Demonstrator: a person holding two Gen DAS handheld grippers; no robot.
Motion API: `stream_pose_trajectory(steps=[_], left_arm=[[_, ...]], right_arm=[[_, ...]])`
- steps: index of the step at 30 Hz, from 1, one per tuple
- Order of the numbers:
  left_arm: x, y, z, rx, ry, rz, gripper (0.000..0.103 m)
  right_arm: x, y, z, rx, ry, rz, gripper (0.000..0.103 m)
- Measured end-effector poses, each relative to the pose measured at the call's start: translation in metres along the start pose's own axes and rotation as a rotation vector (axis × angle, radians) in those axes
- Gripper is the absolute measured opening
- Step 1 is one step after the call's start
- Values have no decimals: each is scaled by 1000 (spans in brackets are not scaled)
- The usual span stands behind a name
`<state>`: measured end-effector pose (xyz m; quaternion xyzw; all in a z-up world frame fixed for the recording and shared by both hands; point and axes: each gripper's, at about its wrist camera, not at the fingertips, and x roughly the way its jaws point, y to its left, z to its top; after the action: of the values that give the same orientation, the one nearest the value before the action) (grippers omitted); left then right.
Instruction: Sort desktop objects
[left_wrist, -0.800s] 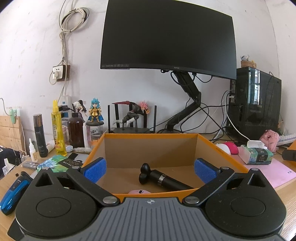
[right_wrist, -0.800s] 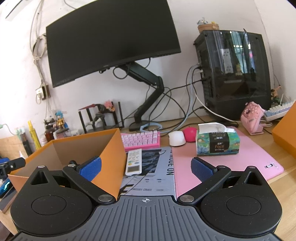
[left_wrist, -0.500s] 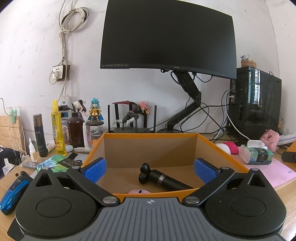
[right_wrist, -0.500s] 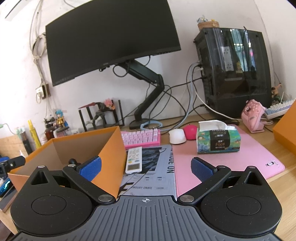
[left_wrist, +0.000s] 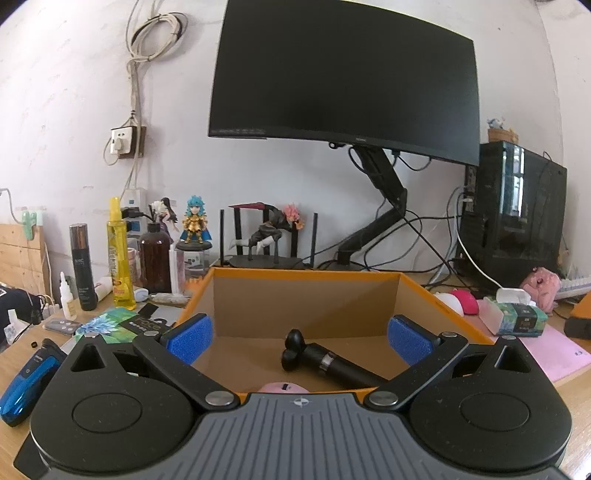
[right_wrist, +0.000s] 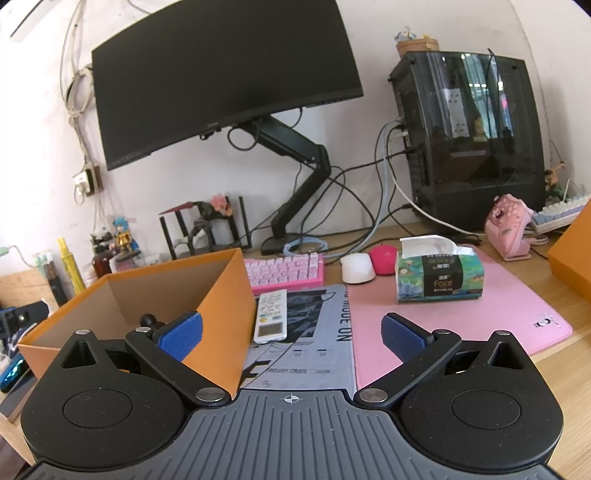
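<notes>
Black massager (left_wrist: 328, 363) lies flat inside your orange box (left_wrist: 306, 275), long axis diagonal, knobbed head toward the back-left. Your left tool (left_wrist: 300, 338) and right tool (right_wrist: 291, 334) both gape, empty.

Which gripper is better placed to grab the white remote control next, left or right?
Right. The right gripper is open with the remote control lying just ahead on the grey mat, left of its centre. The left gripper, also open, faces into the orange box, and the remote is out of its view.
</notes>
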<state>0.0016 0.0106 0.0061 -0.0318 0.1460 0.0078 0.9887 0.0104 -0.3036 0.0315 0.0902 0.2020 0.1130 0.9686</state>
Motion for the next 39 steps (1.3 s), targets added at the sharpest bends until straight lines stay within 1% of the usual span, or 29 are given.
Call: stream_pose_trajectory(steps=[5, 10, 13, 15, 17, 18, 20, 21, 24, 29, 30, 32, 35, 39], left_arm=[[-1, 11, 3, -12, -16, 60, 103], [-4, 21, 2, -26, -22, 93, 103], [-8, 26, -1, -24, -23, 126, 103], [-11, 31, -1, -33, -18, 190, 103], [-16, 40, -3, -56, -12, 275, 103], [-19, 45, -3, -72, -9, 305, 103], [-26, 57, -5, -108, -2, 348, 103], [-31, 64, -6, -122, -2, 370, 103], [-46, 85, -8, -150, -9, 451, 103], [-69, 113, -9, -199, -13, 581, 103], [-73, 118, -9, -204, -14, 606, 103], [-81, 128, -10, -225, -13, 654, 103], [-88, 139, -13, -256, -6, 702, 103], [-94, 153, -17, -280, 8, 737, 103]], right_arm=[[-6, 4, -5, -7, -2, 9, 103], [7, 10, 7, -32, 19, 39, 103], [8, 28, 15, -98, 13, 105, 103], [10, 43, 22, -157, 7, 171, 103], [15, 66, 30, -219, 10, 237, 103], [18, 77, 33, -250, 11, 271, 103], [23, 100, 41, -312, 15, 337, 103], [33, 118, 51, -350, 26, 384, 103], [48, 165, 56, -423, 60, 498, 103], [87, 244, 66, -533, 158, 645, 103], [97, 259, 68, -551, 189, 679, 103], [111, 287, 69, -583, 232, 717, 103], [138, 324, 67, -612, 325, 773, 103], [171, 364, 58, -667, 438, 808, 103]])
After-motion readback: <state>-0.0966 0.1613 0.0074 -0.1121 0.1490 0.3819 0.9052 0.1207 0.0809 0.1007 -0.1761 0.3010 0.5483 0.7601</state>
